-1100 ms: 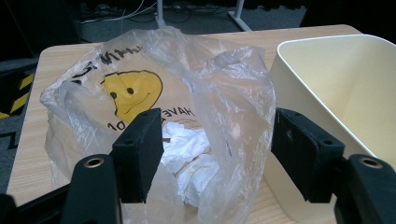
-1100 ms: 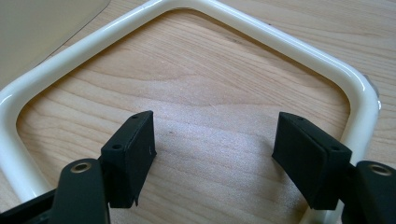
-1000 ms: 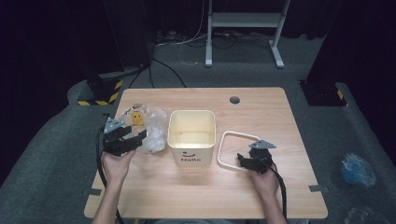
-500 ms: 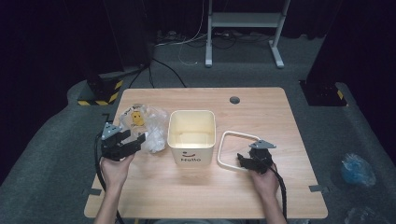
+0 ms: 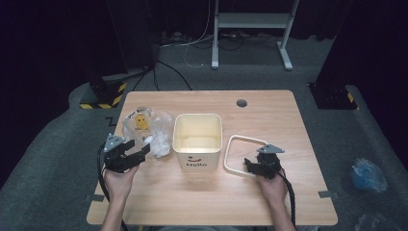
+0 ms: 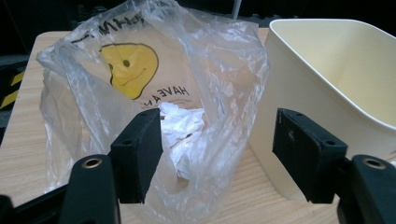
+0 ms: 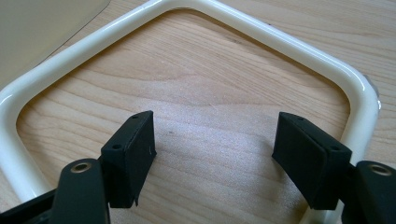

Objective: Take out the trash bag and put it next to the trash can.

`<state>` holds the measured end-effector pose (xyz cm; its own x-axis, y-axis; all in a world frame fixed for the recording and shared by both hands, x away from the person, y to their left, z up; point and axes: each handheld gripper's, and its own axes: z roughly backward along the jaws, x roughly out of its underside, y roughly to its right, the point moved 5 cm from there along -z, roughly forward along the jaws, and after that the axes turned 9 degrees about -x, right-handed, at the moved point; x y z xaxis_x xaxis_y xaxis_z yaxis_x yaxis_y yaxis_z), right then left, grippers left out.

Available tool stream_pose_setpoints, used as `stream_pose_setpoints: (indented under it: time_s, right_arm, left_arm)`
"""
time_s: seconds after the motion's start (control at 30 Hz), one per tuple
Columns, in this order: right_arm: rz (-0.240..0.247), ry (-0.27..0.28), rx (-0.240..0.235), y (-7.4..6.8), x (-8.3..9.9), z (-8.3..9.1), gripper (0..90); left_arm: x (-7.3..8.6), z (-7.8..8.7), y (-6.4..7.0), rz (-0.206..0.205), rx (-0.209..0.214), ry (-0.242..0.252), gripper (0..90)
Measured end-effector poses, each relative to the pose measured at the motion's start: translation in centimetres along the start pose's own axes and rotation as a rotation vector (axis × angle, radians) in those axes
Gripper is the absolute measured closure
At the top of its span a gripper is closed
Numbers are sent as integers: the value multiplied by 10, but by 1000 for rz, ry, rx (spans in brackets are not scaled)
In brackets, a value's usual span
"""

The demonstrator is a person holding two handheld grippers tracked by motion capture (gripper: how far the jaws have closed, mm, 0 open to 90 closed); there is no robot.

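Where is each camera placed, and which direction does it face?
High view: above the person's side, facing forward and down on the table; forearms, left gripper and right gripper show.
Left gripper view: rides that gripper, faces the plastic bag and cream bin; open jaws show.
Right gripper view: faces down at the cream frame; open jaws show.
High and left views share bag and bin.

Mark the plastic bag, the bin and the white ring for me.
plastic bag point(image 6: 140, 70), left gripper view, on its smiley print.
bin point(image 5: 197, 156), high view, on its front wall.
white ring point(image 7: 261, 39), right gripper view, on its far bar.
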<state>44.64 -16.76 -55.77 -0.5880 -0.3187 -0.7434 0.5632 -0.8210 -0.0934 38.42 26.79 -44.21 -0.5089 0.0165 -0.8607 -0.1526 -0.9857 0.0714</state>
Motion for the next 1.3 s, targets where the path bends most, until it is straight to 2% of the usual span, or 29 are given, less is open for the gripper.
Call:
stream_pose_setpoints:
  time_s: [0.33,0.5,0.6,0.7,1.3]
  right_arm:
    - [0,0,0,0,0,0,294]
    - [0,0,0,0,0,0,294]
    - [0,0,1,0,0,0,294]
    - [0,0,1,0,0,0,294]
    - [0,0,1,0,0,0,294]
  left_arm:
    - [14,0,1,12,3,-7,316]
    - [21,0,4,-18,-20,-11,311]
    - [23,-1,4,-9,-19,-14,311]
    - [28,-5,4,-26,-28,-28,313]
    - [60,-31,10,-59,-58,-80,349]
